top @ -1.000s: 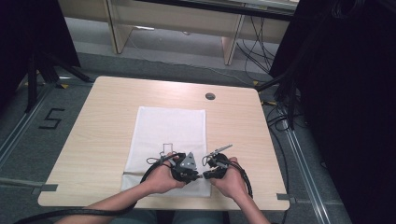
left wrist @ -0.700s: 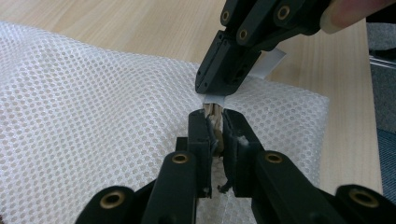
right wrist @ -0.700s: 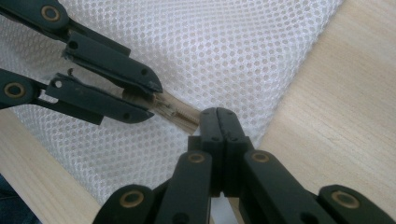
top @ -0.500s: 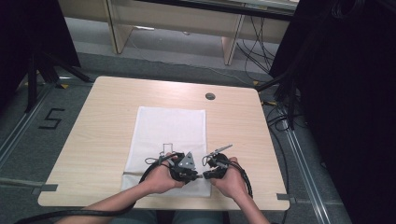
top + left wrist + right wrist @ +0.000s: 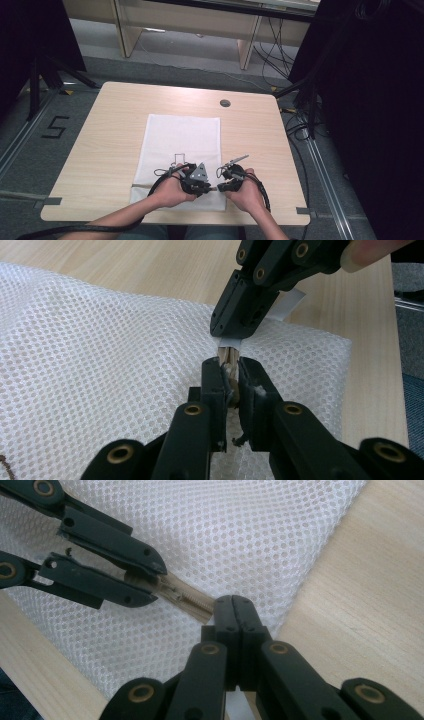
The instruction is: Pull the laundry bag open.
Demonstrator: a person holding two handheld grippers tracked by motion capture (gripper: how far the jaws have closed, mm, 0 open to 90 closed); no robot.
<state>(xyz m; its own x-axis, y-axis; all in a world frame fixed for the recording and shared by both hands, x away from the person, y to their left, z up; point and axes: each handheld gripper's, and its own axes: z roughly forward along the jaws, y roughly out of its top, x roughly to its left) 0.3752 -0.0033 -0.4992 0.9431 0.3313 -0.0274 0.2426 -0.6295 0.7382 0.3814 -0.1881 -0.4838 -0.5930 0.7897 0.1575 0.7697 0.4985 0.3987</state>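
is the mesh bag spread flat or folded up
Spread flat: the white mesh bag lies open as one rectangle on the table, lifted slightly at its near edge.

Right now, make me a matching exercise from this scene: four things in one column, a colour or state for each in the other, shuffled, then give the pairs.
Things:
1. mesh bag
2. left gripper
3. right gripper
4. table

Descriptions:
A. light wood, with a round dark hole near its far edge
B. white, lying flat
C. shut on the bag's zipper edge
D. shut on a small tab at the end of the zipper

Pairs: 1-B, 2-C, 3-D, 4-A
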